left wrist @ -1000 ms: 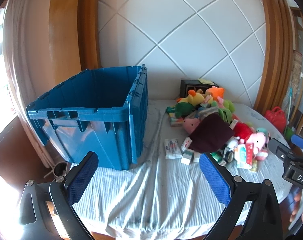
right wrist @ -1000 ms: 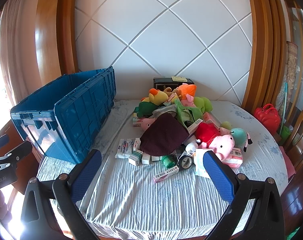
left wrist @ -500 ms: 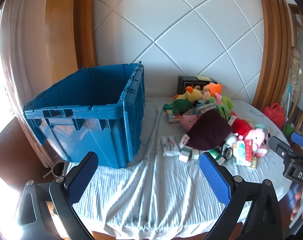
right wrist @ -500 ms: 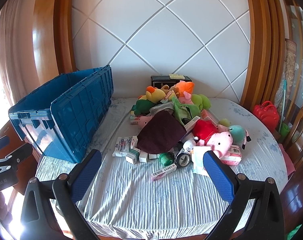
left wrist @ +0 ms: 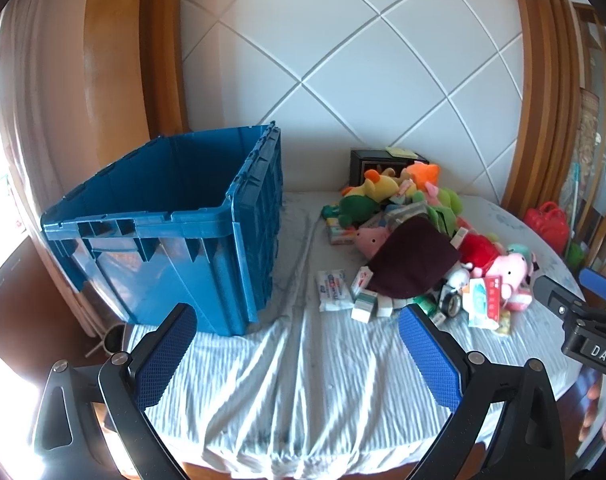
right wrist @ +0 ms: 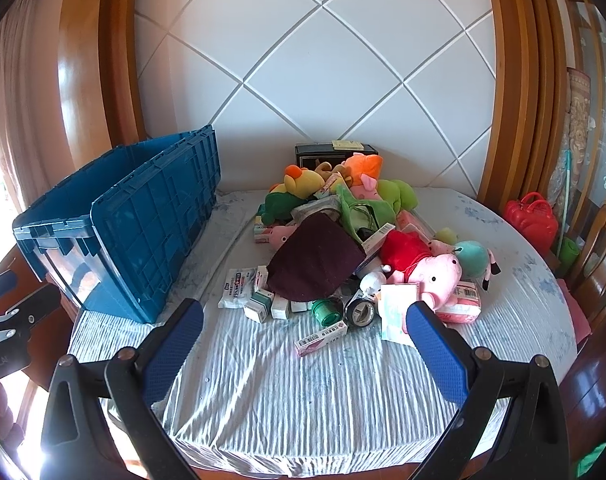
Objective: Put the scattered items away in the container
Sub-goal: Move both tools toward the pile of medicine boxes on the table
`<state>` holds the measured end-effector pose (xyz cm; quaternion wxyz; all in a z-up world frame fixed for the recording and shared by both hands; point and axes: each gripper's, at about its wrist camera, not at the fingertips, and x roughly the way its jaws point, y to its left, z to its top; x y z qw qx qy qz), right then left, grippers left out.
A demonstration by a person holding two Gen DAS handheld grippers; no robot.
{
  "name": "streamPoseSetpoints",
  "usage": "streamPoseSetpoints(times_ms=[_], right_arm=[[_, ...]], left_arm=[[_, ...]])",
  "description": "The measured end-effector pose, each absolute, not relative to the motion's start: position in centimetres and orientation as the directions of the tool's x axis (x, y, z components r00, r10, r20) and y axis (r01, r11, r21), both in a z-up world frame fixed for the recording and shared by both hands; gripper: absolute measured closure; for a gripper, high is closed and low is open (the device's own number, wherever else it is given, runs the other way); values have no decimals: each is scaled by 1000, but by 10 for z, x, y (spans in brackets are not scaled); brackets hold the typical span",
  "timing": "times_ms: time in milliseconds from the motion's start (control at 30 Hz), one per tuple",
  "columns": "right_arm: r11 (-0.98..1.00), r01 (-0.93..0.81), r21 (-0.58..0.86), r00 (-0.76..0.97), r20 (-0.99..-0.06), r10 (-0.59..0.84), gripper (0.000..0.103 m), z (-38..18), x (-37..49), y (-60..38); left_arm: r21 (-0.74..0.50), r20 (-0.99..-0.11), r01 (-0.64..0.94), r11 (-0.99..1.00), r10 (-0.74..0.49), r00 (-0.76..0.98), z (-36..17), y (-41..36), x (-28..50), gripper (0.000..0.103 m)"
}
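Indoors, wrinkled striped tablecloth [right wrist: 303,392], white diamond-tiled wall [right wrist: 323,80], wooden trim, both grippers [left wrist: 295,344] [right wrist: 303,344] spread wide, empty.

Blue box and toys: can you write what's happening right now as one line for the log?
stage: pre-grasp | left gripper: open, empty | right gripper: open, empty | blue box: open | toy pile: on tablecloth, beside box
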<state>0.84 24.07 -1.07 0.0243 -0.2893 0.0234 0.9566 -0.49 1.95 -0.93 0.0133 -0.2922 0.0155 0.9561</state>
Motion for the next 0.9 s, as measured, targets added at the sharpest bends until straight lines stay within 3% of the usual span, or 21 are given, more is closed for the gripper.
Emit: streamPoseSetpoints(times_ms=[900], right_arm=[[-999,-40,37,-816,-578,11,0,-20,-8,257]], left_arm=[[35,-569,-18,-999,-5,-822,-14,34,-11,1]])
